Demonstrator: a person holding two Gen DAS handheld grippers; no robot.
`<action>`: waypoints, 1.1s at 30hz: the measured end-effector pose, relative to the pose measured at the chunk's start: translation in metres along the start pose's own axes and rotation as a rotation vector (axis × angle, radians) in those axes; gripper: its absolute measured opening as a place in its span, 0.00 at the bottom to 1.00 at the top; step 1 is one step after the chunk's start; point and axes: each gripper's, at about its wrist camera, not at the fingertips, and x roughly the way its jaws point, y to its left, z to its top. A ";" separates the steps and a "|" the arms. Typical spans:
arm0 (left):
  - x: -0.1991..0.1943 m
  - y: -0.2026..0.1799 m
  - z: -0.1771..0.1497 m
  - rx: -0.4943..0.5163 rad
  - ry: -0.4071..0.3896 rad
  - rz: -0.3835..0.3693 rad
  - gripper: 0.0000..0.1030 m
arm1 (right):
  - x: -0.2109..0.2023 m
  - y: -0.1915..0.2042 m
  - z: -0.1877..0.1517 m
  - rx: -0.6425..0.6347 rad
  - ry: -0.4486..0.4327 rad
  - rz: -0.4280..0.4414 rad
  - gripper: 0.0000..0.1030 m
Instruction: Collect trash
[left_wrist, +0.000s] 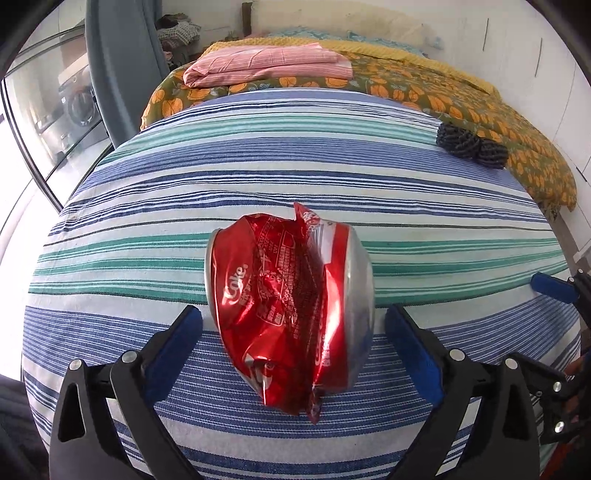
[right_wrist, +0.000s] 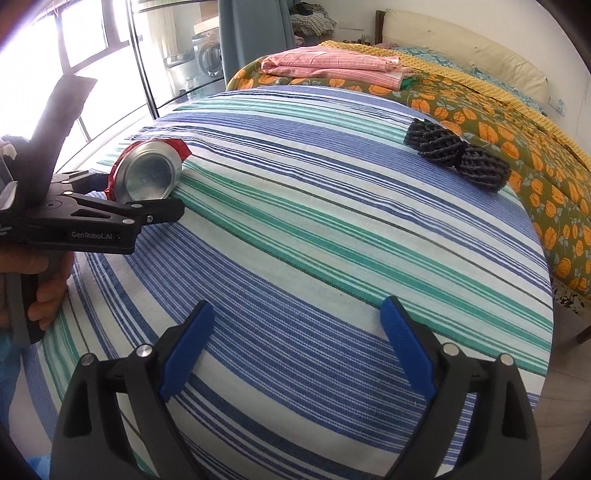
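Crumpled red can (left_wrist: 291, 310) lies on striped woven cloth (left_wrist: 258, 170) between left gripper's (left_wrist: 293, 325) wide jaws — right gripper (right_wrist: 297, 317) gapes too.

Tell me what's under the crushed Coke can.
The crushed Coke can lies on the striped bedsheet, between the open left claw's fingers. Whatever sits directly beneath the can is covered; only sheet shows around it.
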 end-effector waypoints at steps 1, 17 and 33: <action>0.000 0.000 0.000 0.000 0.000 0.000 0.95 | -0.001 -0.006 0.002 0.008 0.000 0.031 0.86; -0.001 0.001 0.000 -0.008 0.000 -0.004 0.95 | 0.051 -0.170 0.134 -0.273 0.123 -0.144 0.85; -0.001 0.001 0.000 -0.008 0.000 -0.002 0.95 | -0.004 -0.129 0.079 0.193 0.230 -0.059 0.45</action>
